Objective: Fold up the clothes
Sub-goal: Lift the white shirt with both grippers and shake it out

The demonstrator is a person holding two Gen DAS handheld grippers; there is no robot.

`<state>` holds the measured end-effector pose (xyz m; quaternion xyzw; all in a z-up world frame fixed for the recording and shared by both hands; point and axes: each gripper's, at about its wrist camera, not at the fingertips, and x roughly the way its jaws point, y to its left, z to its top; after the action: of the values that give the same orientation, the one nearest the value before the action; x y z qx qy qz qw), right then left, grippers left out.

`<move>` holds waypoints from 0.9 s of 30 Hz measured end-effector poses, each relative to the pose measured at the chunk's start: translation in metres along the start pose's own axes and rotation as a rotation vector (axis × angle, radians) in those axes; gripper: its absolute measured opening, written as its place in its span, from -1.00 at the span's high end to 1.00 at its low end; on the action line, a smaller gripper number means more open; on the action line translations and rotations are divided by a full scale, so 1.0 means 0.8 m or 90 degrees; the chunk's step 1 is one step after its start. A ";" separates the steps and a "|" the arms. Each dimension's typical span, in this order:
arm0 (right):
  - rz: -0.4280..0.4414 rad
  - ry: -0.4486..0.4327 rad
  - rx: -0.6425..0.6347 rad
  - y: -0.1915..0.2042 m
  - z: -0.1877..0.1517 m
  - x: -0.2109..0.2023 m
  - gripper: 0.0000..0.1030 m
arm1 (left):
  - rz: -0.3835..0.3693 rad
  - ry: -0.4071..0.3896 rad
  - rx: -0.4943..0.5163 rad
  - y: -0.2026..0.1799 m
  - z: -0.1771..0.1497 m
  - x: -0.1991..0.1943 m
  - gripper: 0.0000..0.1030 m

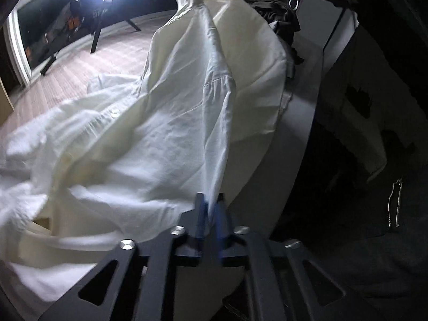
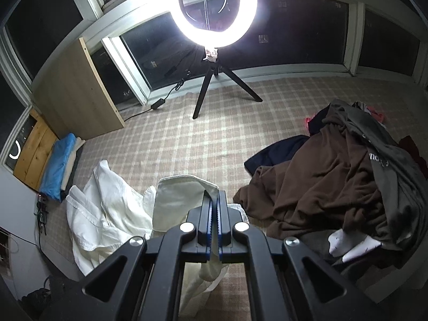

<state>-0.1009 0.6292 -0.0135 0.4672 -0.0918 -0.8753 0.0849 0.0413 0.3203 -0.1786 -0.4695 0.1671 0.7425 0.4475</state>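
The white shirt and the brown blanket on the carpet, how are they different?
The white shirt is thin and pale; the brown blanket is thick and dark. The shirt is pinched by the right gripper; nothing grips the blanket. The shirt lies alone; the blanket sits in a clothes pile. Both are crumpled.

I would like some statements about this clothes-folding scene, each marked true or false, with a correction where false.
1. The right gripper is shut on a fold of the white cotton shirt. True.
2. The glowing ring light on its black tripod is switched off. False: it shines brightly.
3. A brown fleece garment lies on the pile of dark clothes. True.
4. The checked beige carpet is plain grey. False: it has a beige check pattern.
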 end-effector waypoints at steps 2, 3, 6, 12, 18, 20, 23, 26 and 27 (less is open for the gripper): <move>-0.003 0.005 0.001 -0.002 -0.005 -0.002 0.95 | 0.012 -0.004 0.014 -0.002 -0.008 0.001 0.52; -0.007 0.008 0.003 -0.005 -0.008 -0.002 0.95 | 0.022 -0.005 0.025 -0.004 -0.012 -0.001 0.49; -0.014 0.015 0.013 -0.013 -0.012 -0.003 0.95 | 0.052 -0.004 0.058 -0.010 -0.023 -0.003 0.36; -0.015 0.022 0.019 -0.017 -0.013 -0.002 0.95 | 0.099 0.004 0.119 -0.033 -0.030 0.006 0.22; -0.011 0.017 0.009 -0.009 -0.009 -0.008 0.95 | 0.160 0.000 0.137 -0.036 -0.022 0.028 0.41; -0.011 0.015 0.004 -0.007 -0.007 -0.010 0.95 | 0.168 -0.003 0.117 -0.027 -0.017 0.026 0.99; -0.006 0.000 -0.002 -0.004 -0.004 -0.019 0.95 | 0.158 -0.030 0.063 -0.005 -0.006 -0.004 0.99; 0.016 -0.032 -0.002 0.000 0.001 -0.033 0.95 | 0.171 -0.073 0.005 0.024 0.009 -0.064 0.99; 0.024 -0.042 -0.001 0.002 0.004 -0.038 0.95 | 0.183 -0.092 -0.010 0.037 0.018 -0.093 0.99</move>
<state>-0.0866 0.6348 0.0127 0.4365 -0.1025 -0.8884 0.0988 0.0212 0.2761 -0.1135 -0.3898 0.1944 0.8320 0.3435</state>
